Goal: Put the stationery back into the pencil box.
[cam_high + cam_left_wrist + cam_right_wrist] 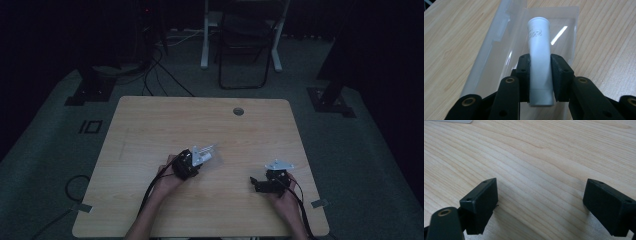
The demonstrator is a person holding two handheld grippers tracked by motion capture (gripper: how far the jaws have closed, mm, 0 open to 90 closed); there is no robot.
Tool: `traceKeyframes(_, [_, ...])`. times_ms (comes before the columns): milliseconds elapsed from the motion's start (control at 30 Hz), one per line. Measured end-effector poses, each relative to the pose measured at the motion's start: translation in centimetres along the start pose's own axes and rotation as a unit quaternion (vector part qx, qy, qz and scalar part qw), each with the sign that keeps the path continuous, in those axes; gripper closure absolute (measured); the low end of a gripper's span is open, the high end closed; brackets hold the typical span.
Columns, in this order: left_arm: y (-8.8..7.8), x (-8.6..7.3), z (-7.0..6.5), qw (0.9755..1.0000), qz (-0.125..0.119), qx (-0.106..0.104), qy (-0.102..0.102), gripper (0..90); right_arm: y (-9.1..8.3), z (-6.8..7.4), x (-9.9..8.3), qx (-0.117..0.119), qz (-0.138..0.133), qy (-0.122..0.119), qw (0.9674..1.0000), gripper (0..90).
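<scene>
Tube: white tube (539, 57) is pinched across its lower body by your left hand-held gripper (539, 77), flat crimped end toward you, round end pointing away over the case.
Case: clear plastic case (499, 57) lies open on the counter (454, 37), directly under and behind the tube; one clear panel runs off along the tube's left side, the other lies flat below it.
Left grip: pads (524, 75) press on both sides of the tube, well back from its round end. My read: that leaves the front free to go into the case or come out of it without the jaws fouling the walls.
Tube height: I can't tell whether the tube rests on the case floor or hangs just above it.
Right grip: your right hand-held gripper (540, 205) is spread wide with nothing between the jaws, low over bare counter to the right of the case, well apart from it.
Right role: looks parked out of the way; I'd judge it free to steady the case, which is light and could slide.
High view: left hand-held gripper (192, 162) sits mid-counter with the case (207, 152) at its tip; right one (267, 182) nearer the counter's right edge.
</scene>
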State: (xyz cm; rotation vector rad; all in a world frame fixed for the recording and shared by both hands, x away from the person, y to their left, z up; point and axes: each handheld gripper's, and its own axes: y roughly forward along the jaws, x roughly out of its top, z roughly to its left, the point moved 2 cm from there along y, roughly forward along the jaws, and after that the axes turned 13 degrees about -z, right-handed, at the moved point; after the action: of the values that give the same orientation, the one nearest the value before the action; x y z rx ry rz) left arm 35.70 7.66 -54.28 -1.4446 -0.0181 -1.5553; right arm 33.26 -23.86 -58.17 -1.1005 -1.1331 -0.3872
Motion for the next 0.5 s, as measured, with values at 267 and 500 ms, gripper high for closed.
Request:
traceKeyframes(267, [0.1, -0.04, -0.08, 1.0, 0.003, 0.001, 0.003, 70.7, 0.0, 0.0, 0.0, 0.0, 0.0, 0.0, 1.0, 12.5])
traceKeyframes(500, [0.26, -0.19, -0.06, 1.0, 0.006, 0.004, 0.003, 69.8, 0.0, 0.0, 0.0, 0.0, 0.0, 0.0, 1.0, 12.5])
